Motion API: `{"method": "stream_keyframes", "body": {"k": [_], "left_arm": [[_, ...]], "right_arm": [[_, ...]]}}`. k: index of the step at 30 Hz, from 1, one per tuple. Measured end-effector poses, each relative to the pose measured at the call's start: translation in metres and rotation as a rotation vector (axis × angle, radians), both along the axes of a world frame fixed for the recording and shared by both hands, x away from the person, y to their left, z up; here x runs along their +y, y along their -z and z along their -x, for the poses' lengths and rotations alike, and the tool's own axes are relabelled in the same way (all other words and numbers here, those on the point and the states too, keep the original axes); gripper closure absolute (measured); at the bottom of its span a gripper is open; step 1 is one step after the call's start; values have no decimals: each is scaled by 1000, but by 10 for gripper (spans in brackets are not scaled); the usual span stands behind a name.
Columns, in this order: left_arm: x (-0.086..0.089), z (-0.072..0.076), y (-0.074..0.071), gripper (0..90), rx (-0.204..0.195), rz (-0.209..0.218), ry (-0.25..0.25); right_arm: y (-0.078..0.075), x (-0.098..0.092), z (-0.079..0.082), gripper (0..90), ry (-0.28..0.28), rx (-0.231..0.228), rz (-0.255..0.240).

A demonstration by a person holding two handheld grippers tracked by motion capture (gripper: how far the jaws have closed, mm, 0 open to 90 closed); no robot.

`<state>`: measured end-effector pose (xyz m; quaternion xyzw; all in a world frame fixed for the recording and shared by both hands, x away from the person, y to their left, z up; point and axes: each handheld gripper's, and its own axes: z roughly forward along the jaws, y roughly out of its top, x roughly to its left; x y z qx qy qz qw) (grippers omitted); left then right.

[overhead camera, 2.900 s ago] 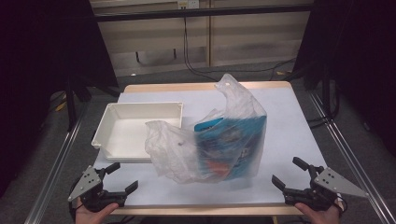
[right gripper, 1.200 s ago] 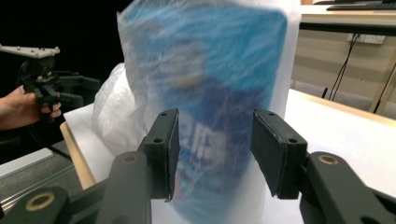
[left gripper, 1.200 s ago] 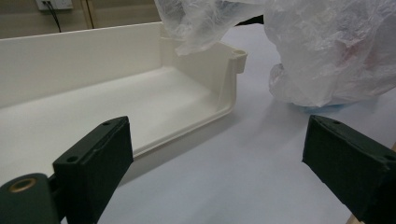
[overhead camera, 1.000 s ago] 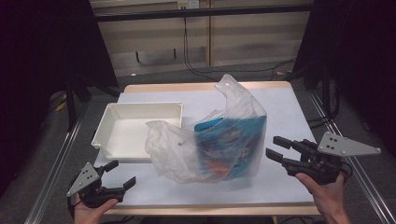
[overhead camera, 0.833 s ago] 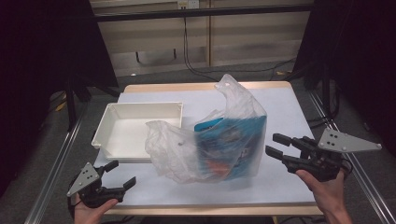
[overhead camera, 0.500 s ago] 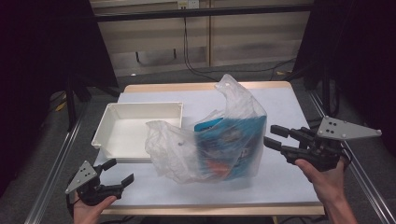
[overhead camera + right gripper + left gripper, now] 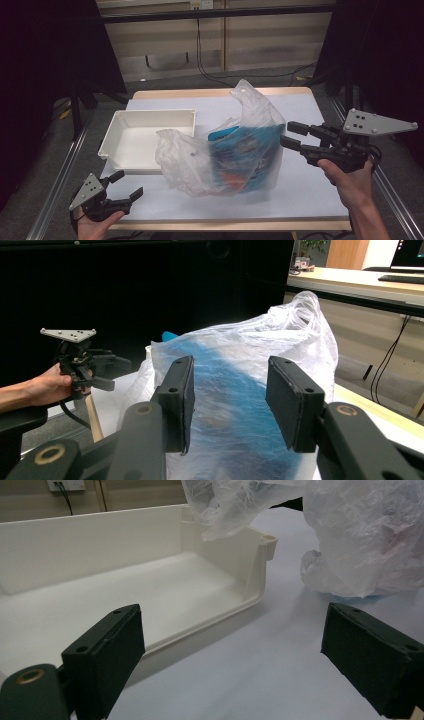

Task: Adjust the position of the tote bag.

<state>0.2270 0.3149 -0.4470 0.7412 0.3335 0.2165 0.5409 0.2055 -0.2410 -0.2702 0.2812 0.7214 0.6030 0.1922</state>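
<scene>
High view: plastic bag (image 7: 235,150) beside right gripper (image 7: 290,134)

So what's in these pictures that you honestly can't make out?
- Blue package, high view: its print, blurred by the plastic bag.
- The package's shape, right gripper view: veiled by the bag's film.
- Tray, left gripper view: its near corner, cut off behind the left gripper fingers.

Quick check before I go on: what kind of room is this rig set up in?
Probably a lab or office test bench, not a home. The white-topped table stands between dark curtain screens, cables run along the floor by the back wall, and the right gripper view shows a desk with a monitor behind.
</scene>
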Motion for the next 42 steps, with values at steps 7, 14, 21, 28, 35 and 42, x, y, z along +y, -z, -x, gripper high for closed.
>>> {"method": "stream_keyframes", "body": {"k": [7,14,21,28,35,42], "left_arm": [[-4,2,0,96,1,-19,15],[-2,0,1,95,2,-3,-5],[1,1,-1,95,-10,21,-3],[0,2,0,95,-5,8,9],[0,2,0,95,-1,11,15],[-1,2,0,96,-10,0,10]], "right_arm": [[-11,1,-7,544,-26,2,10],[-24,11,-38,544,-32,2,10],[-30,24,-61,562,-58,28,14],[-33,30,-85,607,-54,65,48],[-35,34,-107,666,-60,112,91],[-30,41,-129,692,-62,164,115]]}}
